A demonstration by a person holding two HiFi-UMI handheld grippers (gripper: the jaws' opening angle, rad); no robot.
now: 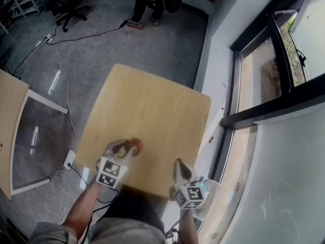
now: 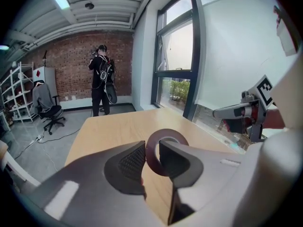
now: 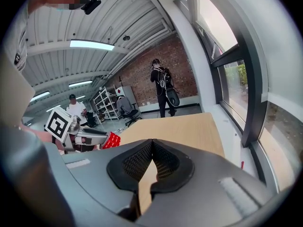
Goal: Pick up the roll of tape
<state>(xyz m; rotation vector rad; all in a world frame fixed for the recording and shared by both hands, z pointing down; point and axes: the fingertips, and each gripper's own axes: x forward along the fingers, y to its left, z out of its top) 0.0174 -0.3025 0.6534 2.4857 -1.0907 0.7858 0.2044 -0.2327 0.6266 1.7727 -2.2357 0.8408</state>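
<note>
The roll of tape [image 1: 136,145] is a dark red ring. It hangs above the near part of the wooden table [image 1: 147,105], clamped in my left gripper [image 1: 127,145]. In the left gripper view the two pads pinch the wall of the roll of tape [image 2: 165,133], one inside the ring and one outside, so my left gripper [image 2: 152,148] is shut on it. My right gripper [image 1: 179,162] hovers at the table's near right edge; its pads meet with nothing between them in the right gripper view [image 3: 152,145]. The red roll [image 3: 111,140] also shows there at the left.
A second table [image 1: 10,121] stands at the left, with cables and a power strip [image 1: 69,159] on the floor between. A person [image 1: 147,4] stands beyond the table's far end near an office chair [image 1: 71,9]. A window frame [image 1: 238,85] runs along the right.
</note>
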